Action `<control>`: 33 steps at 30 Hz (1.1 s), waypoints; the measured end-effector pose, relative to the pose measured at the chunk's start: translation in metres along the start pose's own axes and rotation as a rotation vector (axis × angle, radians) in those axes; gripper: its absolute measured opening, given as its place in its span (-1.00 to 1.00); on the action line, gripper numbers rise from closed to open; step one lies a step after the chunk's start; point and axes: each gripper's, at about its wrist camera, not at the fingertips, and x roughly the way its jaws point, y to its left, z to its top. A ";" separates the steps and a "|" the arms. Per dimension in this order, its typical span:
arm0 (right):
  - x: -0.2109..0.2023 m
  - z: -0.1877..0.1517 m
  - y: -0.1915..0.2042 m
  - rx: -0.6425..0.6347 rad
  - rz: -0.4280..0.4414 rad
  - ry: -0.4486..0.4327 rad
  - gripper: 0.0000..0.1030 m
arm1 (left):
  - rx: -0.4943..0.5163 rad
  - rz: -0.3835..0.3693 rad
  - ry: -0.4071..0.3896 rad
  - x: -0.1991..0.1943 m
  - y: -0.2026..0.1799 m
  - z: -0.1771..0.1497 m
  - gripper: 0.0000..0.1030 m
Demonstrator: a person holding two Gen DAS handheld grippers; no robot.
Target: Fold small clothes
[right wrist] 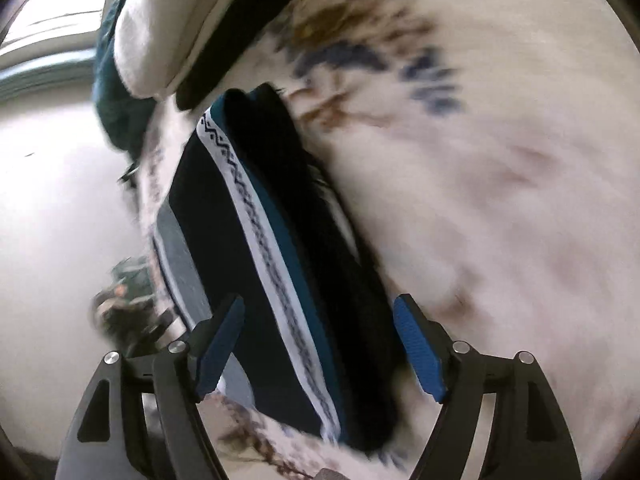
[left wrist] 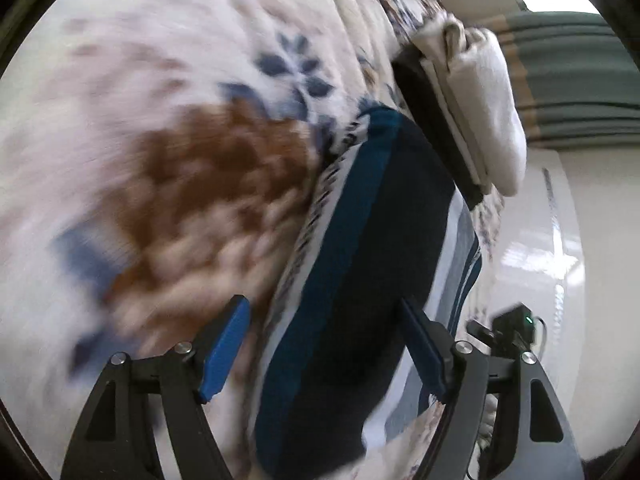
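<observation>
Left gripper (left wrist: pixel 326 350) hanging open over folded striped garment (left wrist: pixel 360 280) lying on floral blanket (left wrist: pixel 160 120); right gripper (right wrist: pixel 320 344) gaping likewise, gripping nothing.

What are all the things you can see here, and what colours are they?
Striped garment: one, navy, teal, white and grey bands with a zigzag trim, folded, lying on the bedspread between both grippers' fingers.
Folded stack: one pile, white pieces with a black one under them, beyond the striped garment.
Teal cloth: one, dark teal, beside the stack at the bedspread's edge.
Bedspread: one, white with blue and brown flowers, under everything.
Floor: white and shiny, beside the bed.
Curtain: green, far side of the room.
Left gripper: black with blue fingers, open, astride the striped garment.
Right gripper: same colours, open, astride the same garment.
</observation>
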 end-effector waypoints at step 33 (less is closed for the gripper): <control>-0.095 0.070 0.152 -0.132 0.242 -0.060 -0.27 | 0.282 -0.126 0.049 -0.007 -0.240 0.146 -0.44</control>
